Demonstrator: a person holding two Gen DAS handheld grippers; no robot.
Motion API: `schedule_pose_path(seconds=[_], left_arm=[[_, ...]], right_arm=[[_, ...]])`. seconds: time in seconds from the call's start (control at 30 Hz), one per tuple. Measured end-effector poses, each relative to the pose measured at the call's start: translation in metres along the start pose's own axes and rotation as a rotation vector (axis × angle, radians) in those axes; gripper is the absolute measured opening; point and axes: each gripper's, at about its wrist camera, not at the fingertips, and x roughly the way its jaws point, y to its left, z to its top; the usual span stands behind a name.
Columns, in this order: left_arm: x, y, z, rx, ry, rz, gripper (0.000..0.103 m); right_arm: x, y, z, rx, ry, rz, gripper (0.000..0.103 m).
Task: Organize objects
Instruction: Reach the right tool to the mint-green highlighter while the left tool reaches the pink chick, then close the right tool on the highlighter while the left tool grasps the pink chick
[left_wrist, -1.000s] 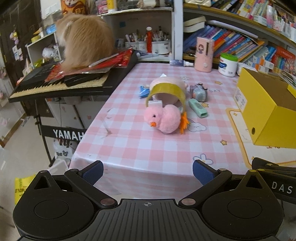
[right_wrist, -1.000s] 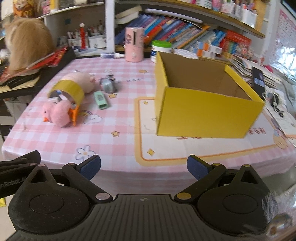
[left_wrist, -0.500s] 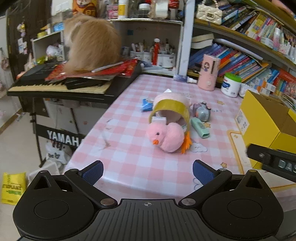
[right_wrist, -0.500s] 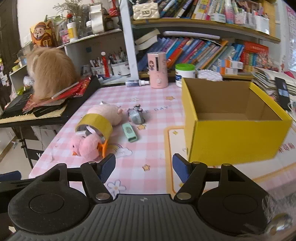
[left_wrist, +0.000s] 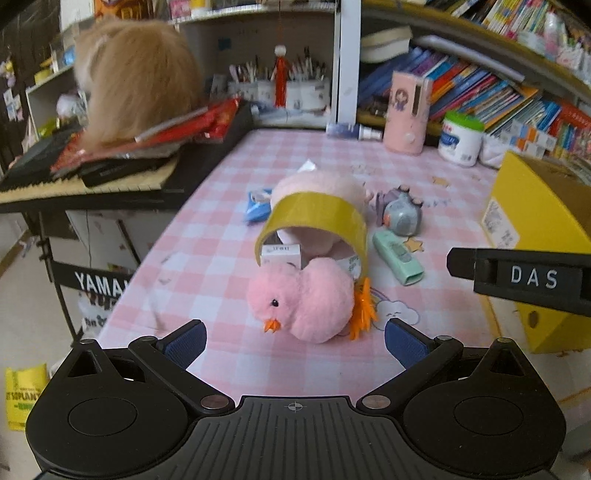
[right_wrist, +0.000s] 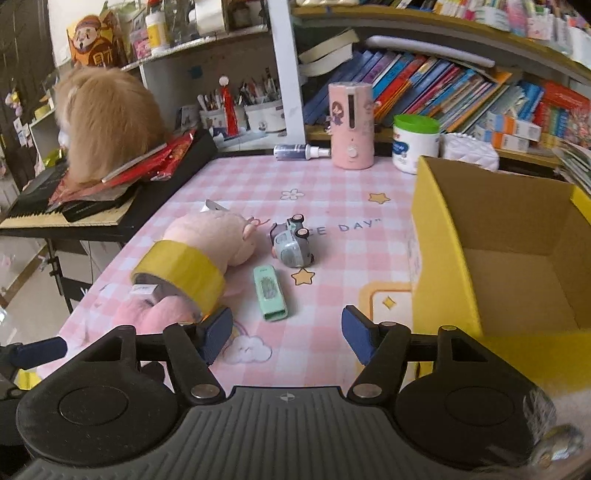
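Note:
A pink chick plush (left_wrist: 299, 302) lies on the pink checked tablecloth (left_wrist: 207, 258), just ahead of my left gripper (left_wrist: 294, 343), which is open and holds nothing. Behind the chick a yellow tape roll (left_wrist: 317, 218) leans on a pink pig plush (left_wrist: 317, 184). A mint green device (right_wrist: 269, 293) lies just beyond my right gripper (right_wrist: 287, 334), whose jaws are closing with nothing between them. A grey toy car (right_wrist: 291, 243) sits further back. The open yellow box (right_wrist: 443, 266) stands at the right.
A keyboard (right_wrist: 66, 214) with a furry orange animal (right_wrist: 107, 122) on it borders the table's left side. A pink humidifier (right_wrist: 351, 125), a white jar (right_wrist: 415, 144) and a spray bottle (right_wrist: 299, 151) stand at the back below bookshelves. A blue packet (left_wrist: 258, 205) lies beside the pig.
Both grippers have moved in over the table toward the toys. The right jaws have narrowed from wide open. The right gripper now reaches further into the left wrist view.

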Motion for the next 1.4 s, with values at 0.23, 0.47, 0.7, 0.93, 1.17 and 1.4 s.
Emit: schedule_pose_path(seconds=[0.23,0.47,0.7,0.93,1.17,1.4], left_arm=[[0.032,-0.009,0.012,0.028,0.033,0.003,0.103],[0.045,-0.019,0.019,0.080,0.010,-0.011,0.103],[0.048,-0.027,0.020,0.124,0.025,0.000,0.103],[0.063,-0.021,0.022,0.044,0.091,0.038,0.103],[0.053,-0.018,0.019,0.001,0.074,0.008,0.091],[0.031,-0.009,0.011,-0.046,0.083,-0.051,0.085]], right_arm=[[0.048,-0.003,0.016,-0.040,0.085,0.034,0.055],[0.093,0.008,0.029,-0.126,0.170,0.070,0.052],[0.132,0.015,0.038,-0.185,0.257,0.103,0.032],[0.125,0.008,0.039,-0.177,0.240,0.110,0.023],[0.091,-0.004,0.038,-0.162,0.191,0.110,0.023],[0.060,-0.011,0.027,-0.119,0.162,0.100,0.023]])
